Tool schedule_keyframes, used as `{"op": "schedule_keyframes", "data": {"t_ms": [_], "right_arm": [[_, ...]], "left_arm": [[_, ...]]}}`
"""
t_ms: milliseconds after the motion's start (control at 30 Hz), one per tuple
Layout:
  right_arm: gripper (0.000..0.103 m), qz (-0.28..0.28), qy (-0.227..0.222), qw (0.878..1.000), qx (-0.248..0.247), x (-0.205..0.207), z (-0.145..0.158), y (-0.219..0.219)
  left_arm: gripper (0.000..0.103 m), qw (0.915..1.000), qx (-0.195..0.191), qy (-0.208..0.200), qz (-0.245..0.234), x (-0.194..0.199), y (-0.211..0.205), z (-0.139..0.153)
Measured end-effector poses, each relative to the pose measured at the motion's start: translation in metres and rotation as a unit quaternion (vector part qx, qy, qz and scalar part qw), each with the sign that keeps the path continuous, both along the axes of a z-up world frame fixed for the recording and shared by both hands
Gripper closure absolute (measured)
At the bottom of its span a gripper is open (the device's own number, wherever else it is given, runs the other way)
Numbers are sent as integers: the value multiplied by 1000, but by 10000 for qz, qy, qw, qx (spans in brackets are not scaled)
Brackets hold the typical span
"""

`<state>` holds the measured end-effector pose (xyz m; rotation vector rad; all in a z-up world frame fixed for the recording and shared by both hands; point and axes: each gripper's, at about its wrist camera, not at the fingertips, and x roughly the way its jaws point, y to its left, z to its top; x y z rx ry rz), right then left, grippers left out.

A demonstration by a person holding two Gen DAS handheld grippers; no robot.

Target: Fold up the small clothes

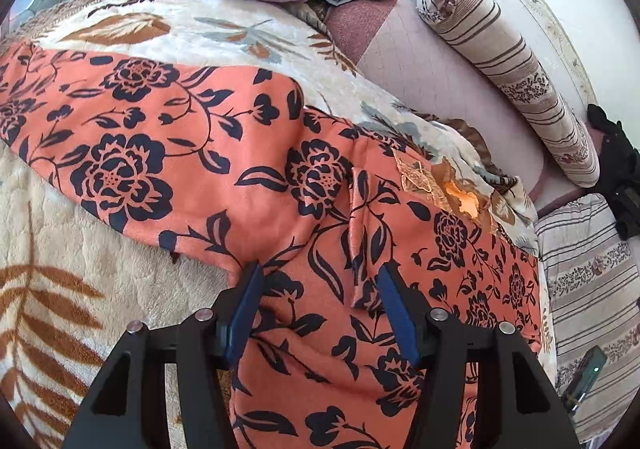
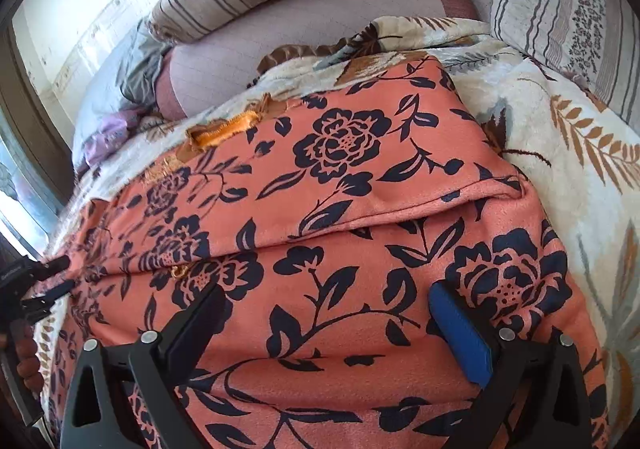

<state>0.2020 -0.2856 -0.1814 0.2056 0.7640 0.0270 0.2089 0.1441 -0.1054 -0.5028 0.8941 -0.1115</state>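
Risk: the folded-over flap (image 2: pixel 360 153) on the orange floral garment (image 1: pixel 192 153), spread over the blanket (image 1: pixel 72 289) on the bed, may slide back or ruck if my fingers drag the loose cloth.

Left gripper (image 1: pixel 320 277): fingers apart, astride cloth at 6 o'clock, gripping nothing.

Right gripper (image 2: pixel 328 305): fingers wide, empty.
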Motion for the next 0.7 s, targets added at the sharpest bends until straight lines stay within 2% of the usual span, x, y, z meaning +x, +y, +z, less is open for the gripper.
{"op": "schedule_keyframes", "data": {"t_ms": [67,133,200,267,333,400,433,467,600,667,700], "right_arm": [[1,138,5,9997,185,1,15,0],[2,76,-222,9989,412,1,36,-10],[1,-137,-423,9978,482,6,55,-25],[1,-418,-498,9963,555,19,70,-49],[1,-798,-460,9935,675,37,76,-80],[1,-1061,-200,9888,1026,58,70,-111],[1,-1128,-74,9868,1163,69,65,-123],[2,-1164,61,9853,1251,80,60,-133],[17,-1090,303,9832,1433,113,47,-150],[32,-941,444,9810,1635,130,39,-155],[45,-829,559,9811,1659,137,34,-152]], "left_arm": [[42,9994,21,-354,-36,-6,-8,18],[42,9964,182,-808,-203,-9,-22,35],[34,9917,471,-1091,-485,-7,-43,44],[32,9911,659,-927,-689,2,-59,36],[32,9926,747,-404,-862,17,-72,15],[32,9918,907,83,-891,26,-77,-5],[32,9906,1003,170,-920,27,-77,-13],[32,9887,1153,24,-960,25,-79,-13],[32,9834,1457,-5,-1081,22,-87,-13],[32,9822,1525,-26,-1092,22,-89,-13],[31,9817,1554,-25,-1099,22,-88,-14]]}}
